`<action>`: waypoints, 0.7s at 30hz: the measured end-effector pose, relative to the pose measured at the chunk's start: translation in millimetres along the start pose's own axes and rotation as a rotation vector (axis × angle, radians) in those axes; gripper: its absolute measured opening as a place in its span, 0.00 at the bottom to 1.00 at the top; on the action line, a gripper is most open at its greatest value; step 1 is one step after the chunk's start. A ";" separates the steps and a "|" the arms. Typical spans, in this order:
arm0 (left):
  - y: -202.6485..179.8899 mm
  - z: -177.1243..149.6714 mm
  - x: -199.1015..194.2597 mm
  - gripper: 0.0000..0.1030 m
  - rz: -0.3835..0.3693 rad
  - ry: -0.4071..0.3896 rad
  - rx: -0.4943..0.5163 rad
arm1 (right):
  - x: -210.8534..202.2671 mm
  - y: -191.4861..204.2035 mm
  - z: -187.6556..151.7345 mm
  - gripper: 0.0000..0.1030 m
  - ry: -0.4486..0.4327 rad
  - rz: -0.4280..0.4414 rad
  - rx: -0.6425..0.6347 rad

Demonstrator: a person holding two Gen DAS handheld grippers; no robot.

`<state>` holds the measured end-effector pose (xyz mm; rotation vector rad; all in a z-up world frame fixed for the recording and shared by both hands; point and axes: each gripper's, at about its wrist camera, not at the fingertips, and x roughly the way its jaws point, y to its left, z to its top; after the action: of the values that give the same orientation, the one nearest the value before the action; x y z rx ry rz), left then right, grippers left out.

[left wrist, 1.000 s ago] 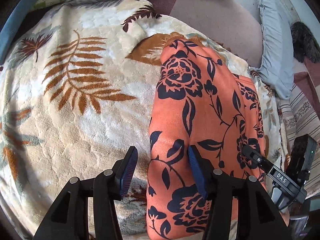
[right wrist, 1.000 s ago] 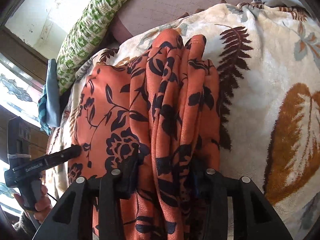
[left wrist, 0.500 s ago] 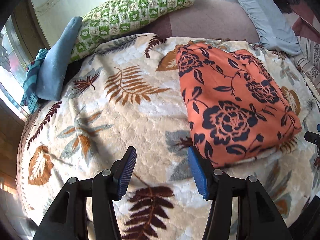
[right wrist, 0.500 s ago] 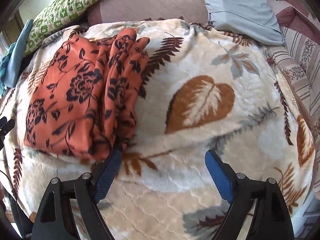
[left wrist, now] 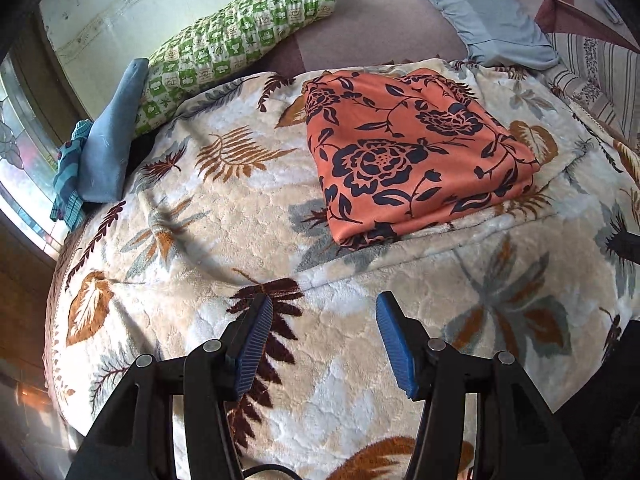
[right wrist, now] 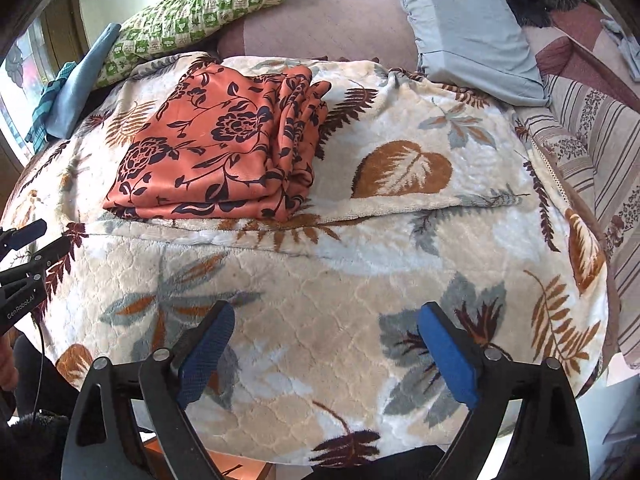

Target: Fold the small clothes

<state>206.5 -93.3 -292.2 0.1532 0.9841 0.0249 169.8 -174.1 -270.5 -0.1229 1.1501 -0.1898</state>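
Orange cloth: floral-print garment (left wrist: 416, 160), folded into a flat rectangle, at about 1 o'clock in the left view and 11 o'clock in the right.
Handling: likely light, limp and a little slick; loose layered edges (right wrist: 298, 136) bunch along its right side.
Hold: pinch all layers at a corner or the folded edge.
Left gripper (left wrist: 324, 340): jaws apart, empty, well short of the cloth.
Right gripper (right wrist: 326, 354): jaws wide, empty.
Surface: plush leaf-print blanket (left wrist: 224, 240), soft, creased.
Room: green checked pillow (left wrist: 236, 40) at 11 o'clock, grey pillow (right wrist: 468, 28) at 1 o'clock.
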 end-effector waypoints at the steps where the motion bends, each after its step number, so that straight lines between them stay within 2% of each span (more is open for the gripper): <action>1: 0.1 -1.6 -2.0 0.52 -0.003 0.002 -0.002 | -2.8 0.8 -0.9 0.99 -0.007 0.009 -0.006; 6: 2.4 -5.9 -12.4 0.52 -0.044 -0.002 0.002 | -20.2 5.4 -5.3 0.99 -0.062 0.003 -0.013; 21: -2.8 -12.3 -39.2 0.52 -0.127 -0.018 0.022 | -32.2 3.9 -13.2 0.99 -0.086 -0.042 -0.017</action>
<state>174.5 -98.2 -266.8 0.1113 0.9743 -0.1034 145.3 -163.4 -247.9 -0.1684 1.0637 -0.2101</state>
